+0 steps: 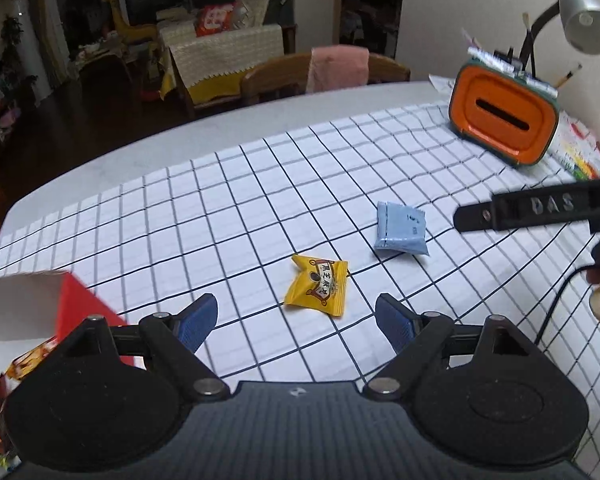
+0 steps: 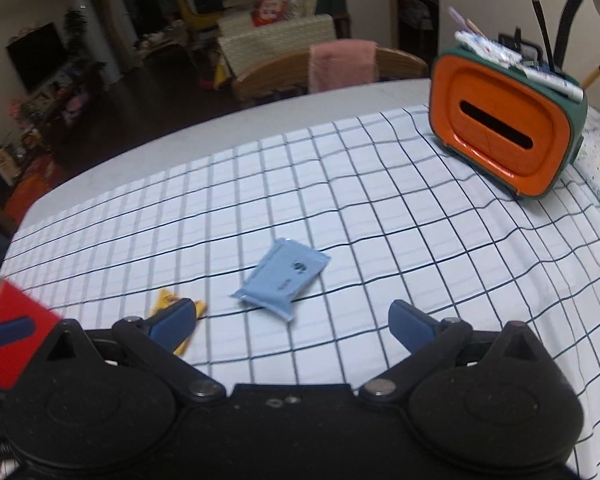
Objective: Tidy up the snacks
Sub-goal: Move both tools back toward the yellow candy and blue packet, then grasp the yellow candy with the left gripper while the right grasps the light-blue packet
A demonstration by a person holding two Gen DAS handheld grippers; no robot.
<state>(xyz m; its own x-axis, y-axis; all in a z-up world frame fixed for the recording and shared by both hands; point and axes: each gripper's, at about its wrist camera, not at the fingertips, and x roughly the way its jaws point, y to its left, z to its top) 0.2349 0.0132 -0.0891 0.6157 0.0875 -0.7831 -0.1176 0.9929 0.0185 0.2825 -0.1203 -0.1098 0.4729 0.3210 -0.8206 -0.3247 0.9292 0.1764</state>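
A yellow snack packet [image 1: 316,285] lies on the checked tablecloth just ahead of my open, empty left gripper [image 1: 296,322]. A light blue snack packet [image 1: 400,229] lies further ahead to the right. In the right wrist view the blue packet [image 2: 282,282] lies just ahead of my open, empty right gripper [image 2: 292,326], and the yellow packet [image 2: 168,300] peeks out behind its left finger. A red and white box [image 1: 66,312] with several snacks inside stands at the left; its red corner also shows in the right wrist view [image 2: 14,332]. The right gripper's body [image 1: 540,208] shows at the right edge of the left wrist view.
An orange and green organizer box [image 2: 500,136] with pens and brushes stands at the far right of the table. A desk lamp [image 1: 584,20] hangs over it. A wooden chair with a pink cloth [image 1: 338,66] stands beyond the far table edge. A black cable [image 1: 556,308] runs at the right.
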